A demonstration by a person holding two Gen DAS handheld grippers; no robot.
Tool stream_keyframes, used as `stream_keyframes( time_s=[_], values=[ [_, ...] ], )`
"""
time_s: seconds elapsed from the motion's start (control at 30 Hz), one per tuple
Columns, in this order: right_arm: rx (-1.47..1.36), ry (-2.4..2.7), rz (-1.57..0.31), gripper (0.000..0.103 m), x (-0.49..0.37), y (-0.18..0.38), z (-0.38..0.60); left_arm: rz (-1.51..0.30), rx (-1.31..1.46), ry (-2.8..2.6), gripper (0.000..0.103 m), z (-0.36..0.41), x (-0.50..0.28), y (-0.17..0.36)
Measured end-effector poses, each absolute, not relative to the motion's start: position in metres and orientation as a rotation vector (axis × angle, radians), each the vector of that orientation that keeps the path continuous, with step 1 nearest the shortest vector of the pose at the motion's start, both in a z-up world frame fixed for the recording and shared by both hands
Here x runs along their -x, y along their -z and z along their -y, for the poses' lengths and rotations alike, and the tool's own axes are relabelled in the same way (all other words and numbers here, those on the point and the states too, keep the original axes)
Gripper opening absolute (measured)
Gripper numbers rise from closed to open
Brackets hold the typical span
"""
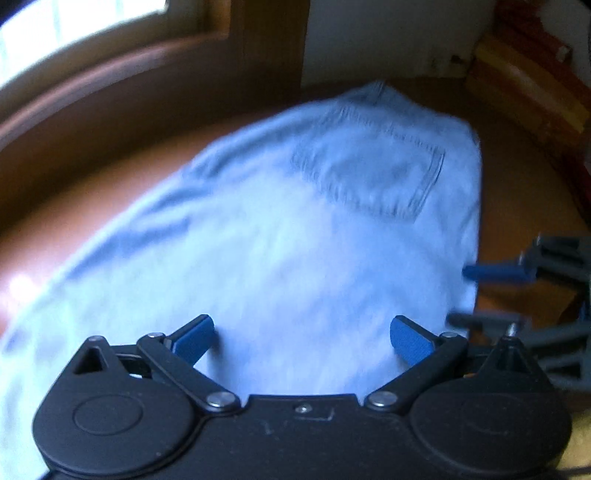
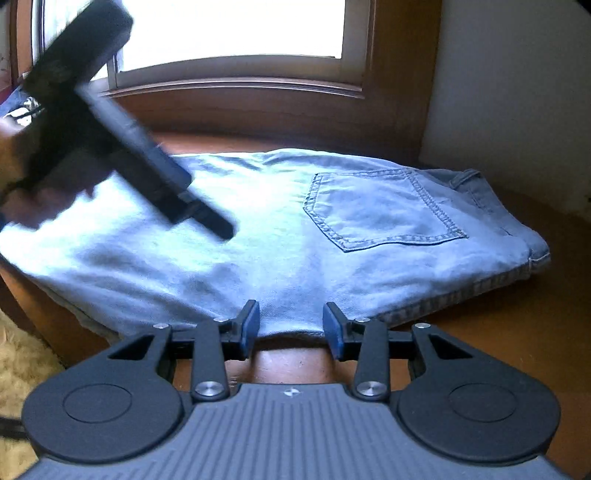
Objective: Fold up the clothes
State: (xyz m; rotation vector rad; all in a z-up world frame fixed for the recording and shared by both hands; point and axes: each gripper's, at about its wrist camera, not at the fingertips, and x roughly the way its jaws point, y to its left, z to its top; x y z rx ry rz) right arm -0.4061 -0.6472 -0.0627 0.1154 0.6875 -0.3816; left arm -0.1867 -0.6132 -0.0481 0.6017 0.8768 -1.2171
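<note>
A pair of light blue jeans (image 2: 280, 236) lies folded on a brown wooden table (image 2: 524, 332), its back pocket (image 2: 384, 210) facing up. In the right wrist view the pocket sits at about 1 o'clock from the right gripper (image 2: 291, 326), and the waistband end lies toward 3 o'clock. A window (image 2: 229, 33) fills the wall at 12 o'clock beyond the cloth.

The right gripper's jaws stand partly open, with a clear gap between the 2 blue pads (image 2: 251, 325). The near edge of the jeans runs just at the fingertips, bulging slightly into the gap; the pads do not press on it and hold nothing. Bare table shows below the gap, at 6 o'clock.

The left gripper (image 1: 302, 334) hangs over the middle of the jeans with its jaws spread wide, nothing between its blue pads (image 1: 194, 338) but the cloth lying below. From its camera the pocket (image 1: 373, 173) is at about 1 o'clock, and the right gripper's blue finger (image 1: 495, 273) shows at 3 o'clock by the edge of the jeans. This view is blurred. In the right wrist view the left gripper (image 2: 218, 227) appears at 10 o'clock, blurred, held by a hand (image 2: 33, 199), its tip above the cloth; whether it touches, I cannot tell.
</note>
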Motion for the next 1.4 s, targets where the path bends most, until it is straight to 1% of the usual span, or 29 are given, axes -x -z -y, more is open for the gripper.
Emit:
stream_keyframes(
  time_s=[0.07,0.13,0.23,0.33,0.4,0.53,0.7,0.8,0.87,0.93,0.97,1.07,1.17,1.23,1.37,1.4],
  values=[
    [-0.112,0.346,-0.711,0.041,0.404,0.060,0.654,-0.805,-0.651,1.189,0.103,0.607,0.197,0.051],
    [-0.125,0.302,-0.733,0.041,0.400,0.054,0.665,-0.824,-0.643,1.186,0.103,0.606,0.198,0.050],
    [-0.193,0.277,-0.661,0.041,0.391,0.032,0.691,-0.819,-0.640,1.178,0.103,0.603,0.199,0.051],
    [-0.178,0.237,-0.606,0.042,0.350,0.020,0.720,-0.814,-0.627,1.170,0.103,0.601,0.199,0.051],
    [-0.147,0.215,-0.614,0.041,0.312,0.026,0.736,-0.808,-0.617,1.166,0.103,0.599,0.200,0.053],
    [-0.141,0.273,-0.707,0.041,0.245,0.056,0.765,-0.795,-0.599,1.154,0.103,0.596,0.203,0.054],
    [-0.144,0.320,-0.680,0.041,0.210,0.058,0.788,-0.790,-0.585,1.140,0.103,0.595,0.202,0.055],
    [-0.163,0.330,-0.686,0.040,0.210,0.050,0.790,-0.810,-0.587,1.131,0.103,0.595,0.199,0.054],
    [-0.179,0.348,-0.632,0.042,0.229,0.037,0.792,-0.826,-0.570,1.134,0.103,0.594,0.195,0.052],
    [-0.182,0.401,-0.588,0.052,0.258,0.028,0.801,-0.840,-0.553,1.143,0.103,0.596,0.189,0.052],
    [-0.199,0.436,-0.584,0.052,0.270,0.028,0.810,-0.835,-0.568,1.147,0.103,0.596,0.188,0.052],
    [-0.273,0.546,-0.637,0.052,0.294,0.038,0.847,-0.817,-0.619,1.158,0.103,0.598,0.188,0.053],
    [-0.282,0.609,-0.669,0.051,0.296,0.051,0.865,-0.828,-0.631,1.157,0.103,0.598,0.187,0.053],
    [-0.271,0.671,-0.652,0.055,0.293,0.055,0.870,-0.825,-0.628,1.155,0.103,0.599,0.188,0.055],
    [-0.248,0.749,-0.639,0.050,0.286,0.053,0.875,-0.820,-0.622,1.152,0.103,0.595,0.190,0.056],
    [-0.256,0.760,-0.626,0.046,0.289,0.050,0.873,-0.820,-0.621,1.151,0.103,0.595,0.190,0.056]
  ],
)
